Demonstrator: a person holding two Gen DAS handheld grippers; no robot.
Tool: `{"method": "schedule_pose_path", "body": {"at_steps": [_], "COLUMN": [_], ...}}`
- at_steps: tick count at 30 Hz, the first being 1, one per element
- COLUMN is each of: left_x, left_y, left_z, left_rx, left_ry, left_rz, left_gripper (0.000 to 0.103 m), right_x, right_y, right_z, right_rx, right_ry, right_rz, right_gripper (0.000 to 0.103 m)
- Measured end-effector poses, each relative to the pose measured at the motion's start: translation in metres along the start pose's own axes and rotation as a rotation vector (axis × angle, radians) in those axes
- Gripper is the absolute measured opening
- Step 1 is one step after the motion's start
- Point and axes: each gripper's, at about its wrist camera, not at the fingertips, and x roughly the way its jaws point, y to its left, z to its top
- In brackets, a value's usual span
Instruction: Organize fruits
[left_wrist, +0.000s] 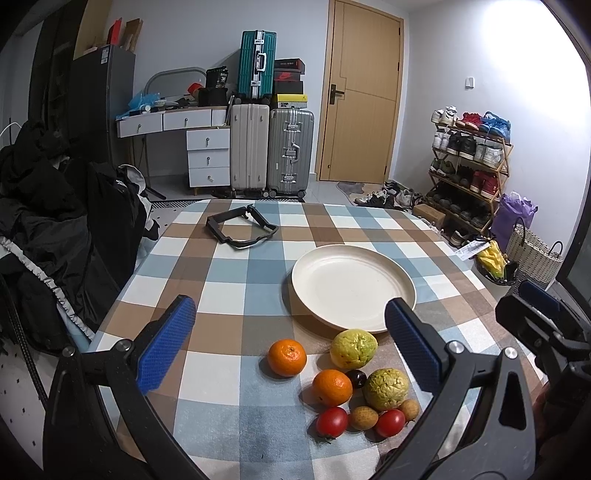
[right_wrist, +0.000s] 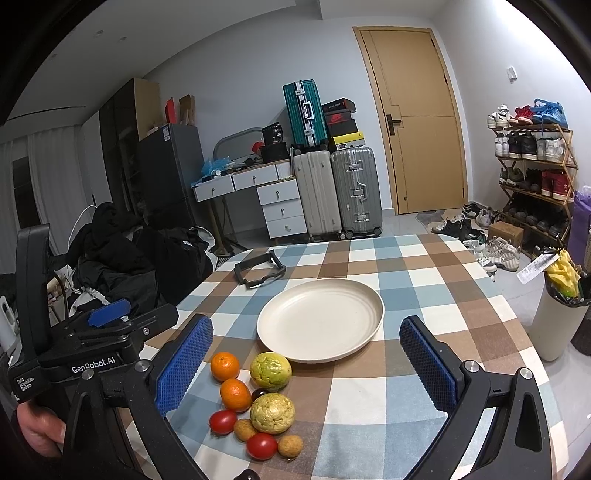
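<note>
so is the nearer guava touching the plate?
Apart. Right wrist view shows bare tablecloth between the nearer guava and the plate; the other guava lies between.

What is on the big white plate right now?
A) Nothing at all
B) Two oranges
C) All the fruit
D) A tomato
A: the plate is bare, and the fruit all sits in a pile on the checked tablecloth in front of it.

A small dark fruit (right_wrist: 259, 394) is mostly hidden among the oranges and the two green fruits, so its kind cannot be told. Another dark round thing (right_wrist: 246, 475) is cut off by the bottom edge of the right wrist view. The counter's (left_wrist: 221, 424) near edge is covered by the tongs' frames.
</note>
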Motion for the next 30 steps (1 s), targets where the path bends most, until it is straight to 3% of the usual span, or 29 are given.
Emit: {"method": "schedule_pose_path", "body": {"at_steps": [16, 30], "left_x": [0.013, 0.108], "left_y": [0.014, 0.057], "left_z": [-0.004, -0.023], "left_rx": [-0.007, -0.131], "left_ry": [0.047, 0.248], "left_rz": [-0.032, -0.206], "left_gripper": [0.102, 0.102], "right_x": [0.009, 0.038], "right_y": [-0.006, -0.020], "right_z": [-0.004, -0.011], "right_rx": [0.011, 0.060], "right_ry": [0.020, 0.033], "right_rz": [0.008, 0.127], "right_gripper": [0.103, 0.103]}}
